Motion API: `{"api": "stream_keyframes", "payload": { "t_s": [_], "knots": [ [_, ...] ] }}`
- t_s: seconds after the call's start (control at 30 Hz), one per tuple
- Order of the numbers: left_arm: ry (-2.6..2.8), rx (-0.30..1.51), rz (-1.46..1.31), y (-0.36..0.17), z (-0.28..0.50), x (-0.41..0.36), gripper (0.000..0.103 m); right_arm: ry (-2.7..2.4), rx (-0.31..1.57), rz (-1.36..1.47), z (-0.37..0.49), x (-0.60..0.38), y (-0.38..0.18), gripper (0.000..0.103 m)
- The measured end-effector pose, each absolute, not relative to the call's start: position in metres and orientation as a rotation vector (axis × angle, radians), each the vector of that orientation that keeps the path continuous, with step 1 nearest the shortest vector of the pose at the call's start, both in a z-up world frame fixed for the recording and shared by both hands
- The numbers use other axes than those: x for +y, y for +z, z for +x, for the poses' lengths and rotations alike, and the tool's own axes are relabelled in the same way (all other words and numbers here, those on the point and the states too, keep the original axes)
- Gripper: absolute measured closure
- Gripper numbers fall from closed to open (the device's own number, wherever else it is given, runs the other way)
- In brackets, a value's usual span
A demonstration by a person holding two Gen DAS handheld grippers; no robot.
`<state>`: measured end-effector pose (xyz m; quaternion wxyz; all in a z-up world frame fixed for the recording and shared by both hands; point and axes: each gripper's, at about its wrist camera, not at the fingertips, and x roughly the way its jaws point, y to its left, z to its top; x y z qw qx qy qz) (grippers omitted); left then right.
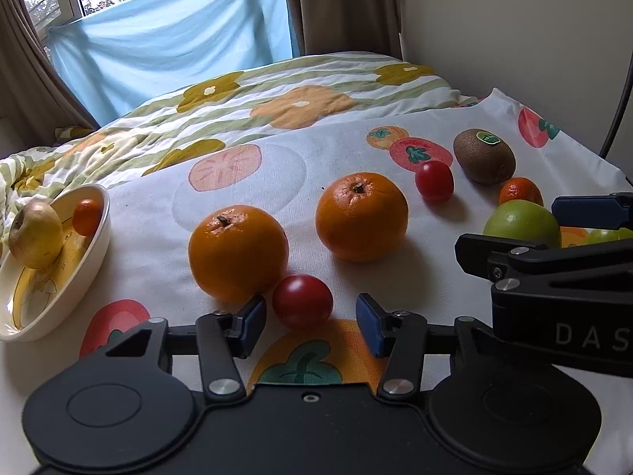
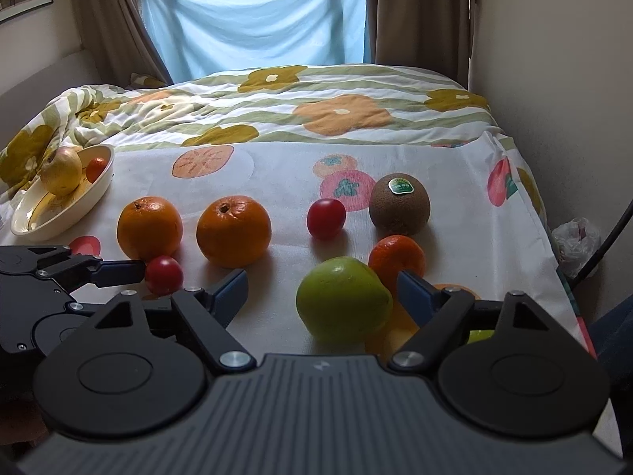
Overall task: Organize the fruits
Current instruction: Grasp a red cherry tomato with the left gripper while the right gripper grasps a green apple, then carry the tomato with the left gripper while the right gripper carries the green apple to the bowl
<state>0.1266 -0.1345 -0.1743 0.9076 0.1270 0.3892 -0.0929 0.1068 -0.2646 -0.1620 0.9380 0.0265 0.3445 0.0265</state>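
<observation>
Nearest your cameras are the two grippers themselves. Your right gripper (image 2: 320, 297) stands wide, and the green apple (image 2: 343, 304), the biggest fruit in reach, sits between its fingers, closer to the right one; neither pad visibly presses on it. Your left gripper (image 1: 310, 322) is partly open around the near cherry tomato (image 1: 302, 301), which lies between the tips but toward the left pad (image 1: 253, 326), with a clear gap to the right pad. It grips nothing yet.

That offset is what matters: the tomato is round, so no axis to line up, but closing from here looks likely to push it sideways unless you centre first. It also rests just beside the left orange (image 1: 237, 253), which a drifting left finger could nudge.

The bowl (image 1: 93, 261), holding a yellow apple (image 1: 35, 235) and a small mandarin (image 1: 87, 217), lies far left, on your left hand's side, well apart from the green apple. Further right lie the second orange (image 1: 361, 217), the kiwi (image 1: 483, 156), another mandarin (image 2: 397, 259) and a far tomato (image 1: 434, 181).
</observation>
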Motion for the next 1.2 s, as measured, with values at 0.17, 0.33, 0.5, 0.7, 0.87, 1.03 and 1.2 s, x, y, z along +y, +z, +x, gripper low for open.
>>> {"api": "stream_keyframes", "payload": {
  "t_s": [0.17,0.33,0.5,0.7,0.87,1.03,1.2],
  "knots": [
    [-0.195,0.795,0.284,-0.175,0.126,-0.138,0.067,0.054,0.724,0.066,0.111,-0.268,-0.167,0.011],
    [-0.202,0.796,0.29,-0.175,0.124,-0.137,0.067,0.05,0.742,0.064,0.113,-0.269,-0.171,0.015],
    [-0.202,0.801,0.281,-0.174,0.123,-0.135,0.067,0.041,0.745,0.036,0.117,-0.267,-0.173,0.018],
    [-0.201,0.802,0.278,-0.174,0.121,-0.134,0.067,0.035,0.744,-0.006,0.117,-0.263,-0.174,0.029],
    [-0.2,0.805,0.274,-0.174,0.119,-0.132,0.067,0.038,0.743,-0.011,0.117,-0.263,-0.173,0.032],
    [-0.198,0.8,0.274,-0.172,0.118,-0.132,0.067,0.039,0.743,0.018,0.116,-0.265,-0.171,0.032],
    [-0.192,0.788,0.261,-0.166,0.116,-0.129,0.067,0.044,0.73,0.015,0.114,-0.263,-0.164,0.032]
  ]
}}
